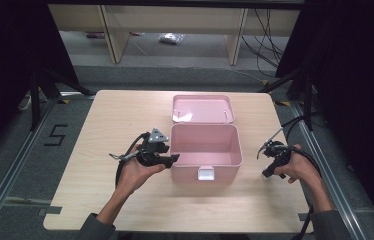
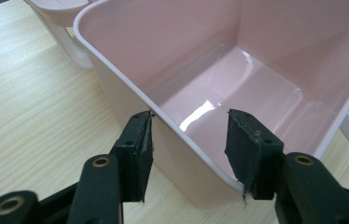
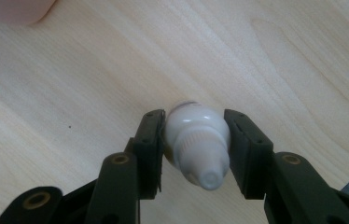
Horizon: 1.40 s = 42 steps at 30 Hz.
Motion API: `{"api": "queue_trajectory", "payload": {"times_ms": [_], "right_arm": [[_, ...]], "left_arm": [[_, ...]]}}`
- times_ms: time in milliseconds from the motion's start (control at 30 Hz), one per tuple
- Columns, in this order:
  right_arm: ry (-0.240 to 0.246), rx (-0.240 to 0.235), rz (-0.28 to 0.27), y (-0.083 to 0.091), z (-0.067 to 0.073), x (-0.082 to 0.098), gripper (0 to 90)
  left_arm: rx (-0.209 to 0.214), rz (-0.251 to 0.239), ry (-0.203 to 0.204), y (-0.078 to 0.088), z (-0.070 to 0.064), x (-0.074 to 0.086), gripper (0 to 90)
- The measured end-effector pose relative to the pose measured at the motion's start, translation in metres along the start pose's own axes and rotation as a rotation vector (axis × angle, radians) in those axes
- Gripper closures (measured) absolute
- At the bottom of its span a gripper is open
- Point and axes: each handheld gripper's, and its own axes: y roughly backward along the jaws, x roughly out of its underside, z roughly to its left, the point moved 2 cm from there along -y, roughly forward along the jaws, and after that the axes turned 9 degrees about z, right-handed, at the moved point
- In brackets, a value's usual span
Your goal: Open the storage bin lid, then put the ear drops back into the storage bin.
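**Bottle gripped at right, box wall straddled at left: transfer not yet made**

Nearest your right lens, a small white dropper bottle point(image 3: 197, 147) sits between the black jaws of the right gripper point(image 3: 195, 140), cap end toward the camera. Both pads point(image 3: 151, 149) press against its body, so you have it clamped. Whether it rests on the wooden table point(image 3: 280, 56) or is just clear of it cannot be told from these views. In the high view your right gripper point(image 1: 273, 161) is low over the table, well apart from the pink storage box point(image 1: 205, 150) and to its right.

Your left gripper point(image 2: 189, 154) has its jaws apart. One pad point(image 2: 137, 156) lies outside the box's near side wall point(image 2: 163, 140), the other point(image 2: 245, 156) over the inside, with the rim running between them. The outer pad is touching or just beside the wall; the inner one stands clear. Nothing is clamped there. The high view puts the left gripper point(image 1: 155, 150) at the box's left end.

The box is open and its interior bare; the lid point(image 1: 202, 108) lies back flat beyond it.

Judgement: you are at the pick-up step, with the box about to be steadied. The next move calls for closing the left jaws on the wall if you mean to hold the box, then lifting the bottle high enough to clear the right-hand rim, carrying it leftward over the cavity and releasing low. Keep the grip on the bottle's wider body; the tapered cap could slip.
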Motion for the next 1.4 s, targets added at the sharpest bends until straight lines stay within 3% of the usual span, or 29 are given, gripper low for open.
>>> {"api": "queue_trajectory", "payload": {"times_ms": [200, 367, 400, 533, 933, 1400], "right_arm": [[0.025, -0.005, -0.002, 0.001, 0.001, -0.001, 60.2], [0.015, -0.004, -0.001, 0.006, 0.004, -0.001, 60.2], [0.036, -0.005, -0.006, 0.007, 0.003, -0.001, 60.2], [0.045, 0.000, -0.016, 0.013, 0.004, -0.002, 60.3], [0.087, -0.022, -0.072, 0.054, 0.012, -0.010, 60.3], [0.120, -0.024, -0.088, 0.092, 0.020, -0.023, 60.3]], "left_arm": [[0.000, -0.001, 0.001, 0.000, 0.000, 0.000, 50.8], [-0.003, 0.002, -0.002, 0.000, 0.000, 0.000, 50.9], [-0.002, 0.001, 0.000, 0.000, 0.000, 0.000, 50.9], [-0.003, 0.001, 0.000, 0.000, 0.000, 0.000, 50.9], [-0.009, 0.009, -0.001, 0.000, -0.001, 0.000, 51.2], [-0.019, 0.010, 0.004, 0.000, -0.002, -0.001, 51.6]]}}
